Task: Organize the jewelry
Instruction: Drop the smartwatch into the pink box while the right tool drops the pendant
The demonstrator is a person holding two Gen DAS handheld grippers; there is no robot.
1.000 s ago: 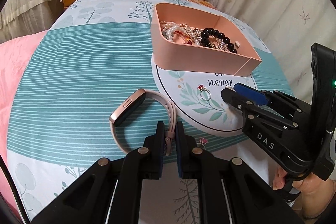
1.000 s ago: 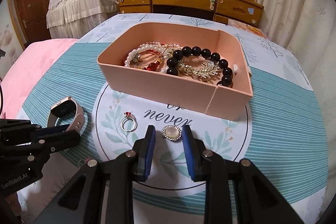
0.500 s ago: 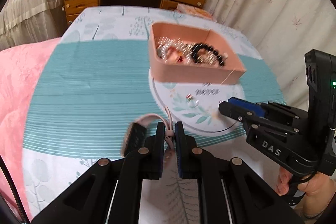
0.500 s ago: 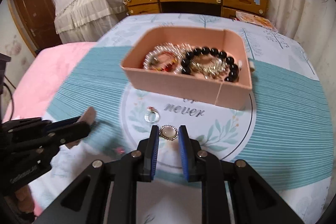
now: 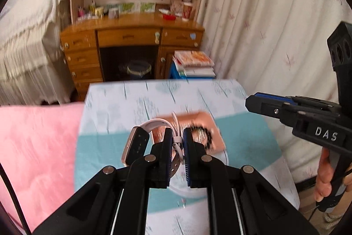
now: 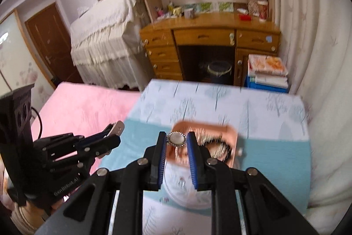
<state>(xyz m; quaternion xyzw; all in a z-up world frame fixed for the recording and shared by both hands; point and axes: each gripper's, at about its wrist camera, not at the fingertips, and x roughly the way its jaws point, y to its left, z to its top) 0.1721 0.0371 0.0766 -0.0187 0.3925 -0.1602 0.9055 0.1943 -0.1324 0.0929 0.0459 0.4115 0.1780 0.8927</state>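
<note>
Holding both pieces in the air above the table (image 5: 248, 142): your left gripper (image 5: 177, 142) has its fingers clamped on the strap of the watch (image 5: 137, 142), band looping up and left of them. Your right gripper (image 6: 176, 143) pinches the brooch (image 6: 176, 138) between its fingertips. Pink box (image 6: 228, 136) of beads sits below, blurred, on the table. Ring (image 6: 181, 182) lies on the round mat nearer you.

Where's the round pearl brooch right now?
In the right wrist view, the pearl brooch is pinched at the tips of the right gripper, lifted above the pink jewelry box on the bed.
</note>
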